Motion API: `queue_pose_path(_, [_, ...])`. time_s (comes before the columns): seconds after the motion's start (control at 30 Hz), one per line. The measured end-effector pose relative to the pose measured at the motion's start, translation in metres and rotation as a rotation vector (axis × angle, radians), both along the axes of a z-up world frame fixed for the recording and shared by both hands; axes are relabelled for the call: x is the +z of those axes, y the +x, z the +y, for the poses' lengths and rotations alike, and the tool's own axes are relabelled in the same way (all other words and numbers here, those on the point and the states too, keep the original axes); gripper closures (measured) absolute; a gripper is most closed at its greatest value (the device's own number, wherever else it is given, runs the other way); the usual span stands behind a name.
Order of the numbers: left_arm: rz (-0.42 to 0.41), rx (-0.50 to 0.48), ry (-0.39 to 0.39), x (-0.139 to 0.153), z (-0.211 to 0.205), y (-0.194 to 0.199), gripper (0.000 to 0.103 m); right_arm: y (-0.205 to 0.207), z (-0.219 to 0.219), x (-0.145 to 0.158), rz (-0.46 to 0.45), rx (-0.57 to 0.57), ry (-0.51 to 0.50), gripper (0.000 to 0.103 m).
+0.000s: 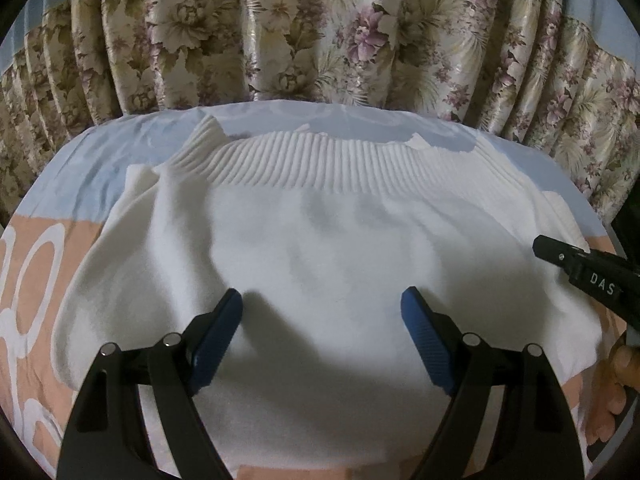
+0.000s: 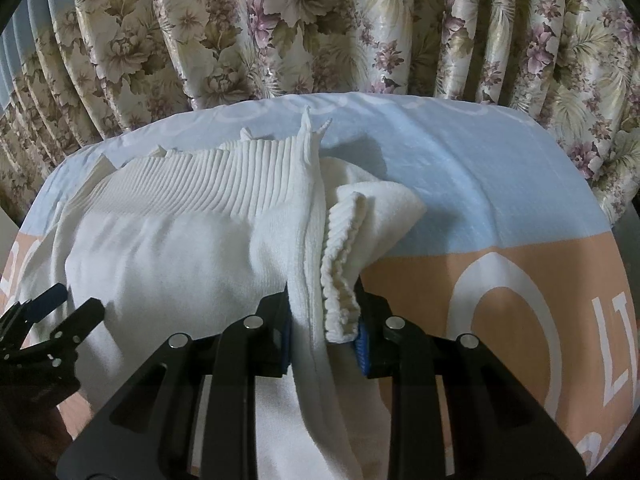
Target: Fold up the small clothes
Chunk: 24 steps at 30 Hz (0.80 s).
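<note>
While the right gripper (image 2: 325,334) sits lowest in its own view, its two blue-padded jaws are drawn in and clamped on a bunched fold of the white sweater (image 2: 192,256), with a ribbed cuff (image 2: 340,276) and a plain knit edge squeezed side by side between the pads. From that pinch the gathered cloth runs away from the camera as a raised ridge, reaching the ribbed hem (image 2: 224,180) that crosses the far side of the garment. To the right of the ridge a loose flap of the knit lies on the bedsheet (image 2: 500,200), which is peach with white rings close by and pale blue farther off.

Seen from the left wrist, the left gripper (image 1: 322,312) hangs over the middle of the sweater (image 1: 320,248) with its jaws standing wide apart and nothing between them; bare white knit fills the gap, and whether the fingertips (image 1: 230,304) touch the cloth cannot be told. The garment spreads broadly ahead of it and to both sides, its ribbed hem (image 1: 320,168) lying well beyond the tips. At the right edge of this view the dark body of the right gripper (image 1: 560,256) comes in over the sweater's side, with part of a hand (image 1: 624,364) below it. Behind the bed hangs a pleated floral curtain (image 1: 320,28).
</note>
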<state>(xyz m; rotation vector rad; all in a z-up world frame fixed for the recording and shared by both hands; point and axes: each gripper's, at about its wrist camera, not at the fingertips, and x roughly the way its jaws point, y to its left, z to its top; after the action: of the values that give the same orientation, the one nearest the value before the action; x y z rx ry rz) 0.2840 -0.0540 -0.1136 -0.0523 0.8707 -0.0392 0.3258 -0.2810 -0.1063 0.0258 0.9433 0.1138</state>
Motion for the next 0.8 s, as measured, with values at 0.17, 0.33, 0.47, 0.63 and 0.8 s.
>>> queue_pose_path(0.17, [0.009, -0.023, 0.056, -0.011, -0.011, 0.007, 0.019, 0.0, -0.001, 0.005, 0.001, -0.006, 0.027, 0.079])
queue_pose_path(0.33, [0.01, -0.024, 0.059, -0.012, -0.01, 0.011, 0.019, 0.0, 0.001, 0.023, -0.017, 0.013, 0.05, 0.079])
queue_pose_path(0.47, [0.01, -0.024, 0.053, -0.012, -0.009, 0.013, 0.019, -0.001, 0.008, 0.041, -0.043, 0.033, 0.06, 0.079])
queue_pose_path(0.63, [0.022, -0.011, 0.008, -0.008, -0.005, 0.017, 0.02, -0.005, 0.02, 0.054, -0.066, 0.053, 0.036, 0.079])
queue_pose_path(0.8, [0.025, -0.015, 0.01, -0.008, -0.005, 0.02, 0.02, -0.006, 0.028, 0.06, -0.072, 0.055, 0.026, 0.079])
